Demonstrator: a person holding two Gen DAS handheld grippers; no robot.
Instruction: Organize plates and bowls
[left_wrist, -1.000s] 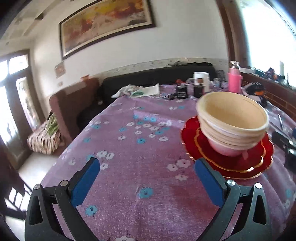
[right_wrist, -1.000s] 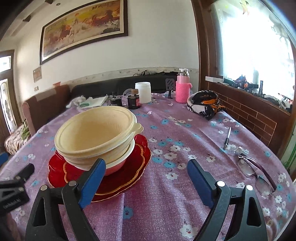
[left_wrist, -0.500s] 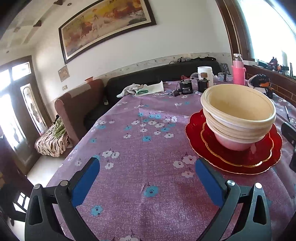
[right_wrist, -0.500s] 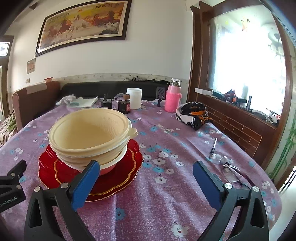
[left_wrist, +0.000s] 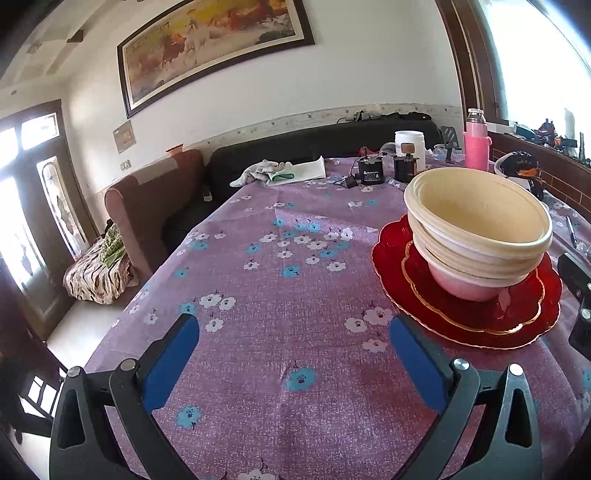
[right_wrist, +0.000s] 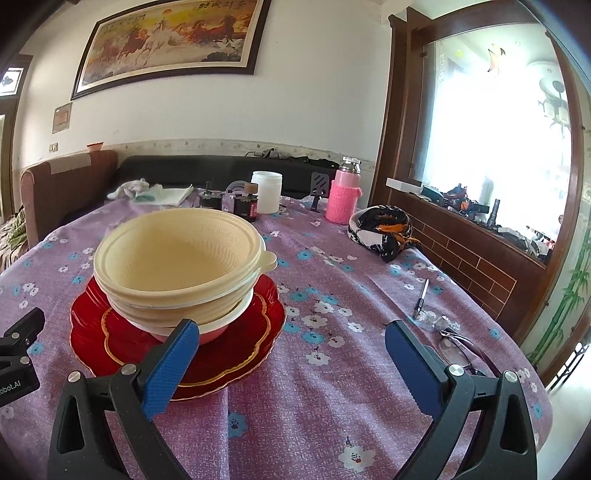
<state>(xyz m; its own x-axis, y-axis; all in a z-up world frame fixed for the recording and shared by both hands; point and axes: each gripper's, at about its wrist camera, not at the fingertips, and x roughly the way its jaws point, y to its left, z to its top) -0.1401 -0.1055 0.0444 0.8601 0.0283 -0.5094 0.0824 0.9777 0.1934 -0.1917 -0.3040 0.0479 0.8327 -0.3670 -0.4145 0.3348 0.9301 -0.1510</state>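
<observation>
Bowls (right_wrist: 181, 269) on plate (right_wrist: 236, 347), glasses (right_wrist: 461, 350) right-view only

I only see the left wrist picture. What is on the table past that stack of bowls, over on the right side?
Observer: A pair of glasses lies on the tablecloth, well to the right of the red plate.
Operator: Is anything next to them?
Observer: A crumpled clear wrapper lies just beyond them, at the tip of a pen.
Operator: And the black thing at my right edge?
Observer: That is the right hand-held gripper. Its jaws stand wide open with nothing between them.
</observation>
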